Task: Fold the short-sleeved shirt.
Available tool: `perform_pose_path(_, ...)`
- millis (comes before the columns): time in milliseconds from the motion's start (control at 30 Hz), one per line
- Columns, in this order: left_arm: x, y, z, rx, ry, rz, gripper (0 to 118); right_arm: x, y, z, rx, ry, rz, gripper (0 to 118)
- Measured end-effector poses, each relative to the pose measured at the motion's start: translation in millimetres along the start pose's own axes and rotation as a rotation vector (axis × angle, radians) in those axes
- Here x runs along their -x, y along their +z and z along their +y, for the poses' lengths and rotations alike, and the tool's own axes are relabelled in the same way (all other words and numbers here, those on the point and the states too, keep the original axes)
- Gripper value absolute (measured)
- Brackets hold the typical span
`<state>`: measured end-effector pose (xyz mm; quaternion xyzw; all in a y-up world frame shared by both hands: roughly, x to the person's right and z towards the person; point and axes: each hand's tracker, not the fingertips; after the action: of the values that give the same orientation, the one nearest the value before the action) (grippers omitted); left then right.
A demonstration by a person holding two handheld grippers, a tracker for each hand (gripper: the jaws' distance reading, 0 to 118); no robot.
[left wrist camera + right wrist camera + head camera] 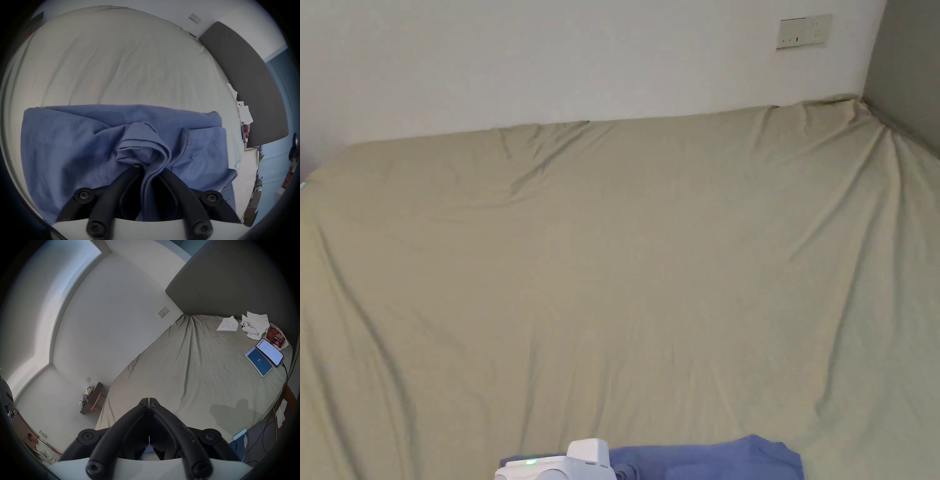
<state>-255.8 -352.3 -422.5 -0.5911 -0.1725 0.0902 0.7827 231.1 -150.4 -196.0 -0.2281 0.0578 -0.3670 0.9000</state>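
Two claws: one is loaded, the other empty.
Left claw (pixel 151 168): narrowed on a bunched ridge of the blue short-sleeved shirt (pixel 68 146), cloth running down between the jaws; both jaws appear to press it.
Why that hold: pinching a gathered edge looks meant to let the cloth be lifted or dragged as one layer, probably to spread it or start a fold.
Right claw (pixel 148 400): jaws brought together tip to tip, nothing between them, raised above the bed and tilted toward the far wall.
Why it waits: judged idle, kept away from the cloth until a second corner needs taking.
Shirt, position: rumpled at the near edge of the bed (pixel 650 250), its far hem lying as a fairly straight line across the sheet; in the head view a strip of it (pixel 731 459) peeks in at the near edge, beside the white housing (pixel 562 467) of a claw.
Shirt, state: not yet flat; folds pile up around the pinch, a sleeve or hem edge lies to the right of it.
Bed: olive sheet, wrinkled, broad bare area beyond the shirt, room to lay it out.
Far corner by the headboard (pixel 235 280): two phones (pixel 264 356), crumpled tissues (pixel 250 326) and a snack packet (pixel 276 337), well apart from the shirt.
Progress: judged early.
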Motion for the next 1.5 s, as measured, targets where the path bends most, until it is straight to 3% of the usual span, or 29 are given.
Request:
perform_pose_path(67, 9, 2, -3, -0.019, 0.084, -0.077, 15, -6, 4, 0, -0.001, 0.001, -0.014, 0)
perform_pose_path(100, 17, 4, -3, -0.018, 0.101, -0.114, 39, -7, 5, -1, -0.003, 0.001, -0.02, 0)
perform_pose_path(167, 33, 15, -7, -0.015, 0.181, -0.298, 101, -11, 6, -2, -0.006, -0.006, -0.021, 0)
perform_pose_path(200, 41, 23, -12, -0.027, 0.26, -0.368, 118, -13, 6, -3, -0.009, -0.013, -0.021, 0)
perform_pose_path(333, 77, 73, -46, -0.251, 0.36, -0.564, 118, -14, 3, -6, -0.007, -0.024, -0.017, 0)
perform_pose_path(433, 104, 82, -55, -0.282, 0.413, -0.429, 118, -17, -2, -6, 0.006, -0.027, -0.02, 0)
perform_pose_path(467, 109, 81, -58, -0.266, 0.413, -0.413, 117, -17, -4, -6, 0.01, -0.027, -0.023, 0)
perform_pose_path(500, 111, 79, -60, -0.253, 0.409, -0.42, 104, -18, -5, -6, 0.012, -0.029, -0.024, 0)
perform_pose_path(533, 109, 75, -61, -0.236, 0.388, -0.415, 78, -18, -5, -7, 0.015, -0.033, -0.024, 0)
perform_pose_path(567, 104, 61, -51, -0.222, 0.345, -0.394, 28, -18, -6, -8, 0.015, -0.037, -0.023, 0)
perform_pose_path(600, 93, 53, -48, -0.197, 0.287, -0.338, 4, -18, -7, -9, 0.018, -0.041, -0.022, 0)
perform_pose_path(633, 83, 44, -47, -0.179, 0.249, -0.3, 3, -18, -7, -9, 0.02, -0.043, -0.024, 0)
perform_pose_path(733, 46, 3, -40, -0.029, 0.216, -0.414, 3, -20, -6, -10, 0.022, -0.047, -0.037, 0)
perform_pose_path(867, -12, -30, -29, -0.021, 0.032, -0.356, 1, -22, -2, -10, 0.018, -0.057, -0.051, 0)
perform_pose_path(933, -24, -43, -29, -0.028, 0.044, -0.36, 1, -22, 0, -9, 0.017, -0.054, -0.056, 0)
perform_pose_path(1100, -24, -15, -32, -0.065, 0.009, -0.359, 0, -21, 1, -8, 0.007, -0.052, -0.054, 0)
perform_pose_path(1200, 0, 32, -38, -0.182, 0.031, -0.352, 0, -17, -3, -6, 0.009, -0.046, -0.047, 0)
perform_pose_path(1333, 77, 102, -48, -0.357, 0.192, -0.3, 0, -10, -13, -5, 0.02, -0.029, -0.024, 0)
perform_pose_path(1433, 135, 121, -52, -0.379, 0.278, -0.188, 0, -3, -24, -7, 0.039, -0.017, -0.008, 0)
perform_pose_path(1500, 164, 117, -54, -0.362, 0.336, -0.251, 3, 2, -30, -10, 0.047, -0.012, -0.004, 0)
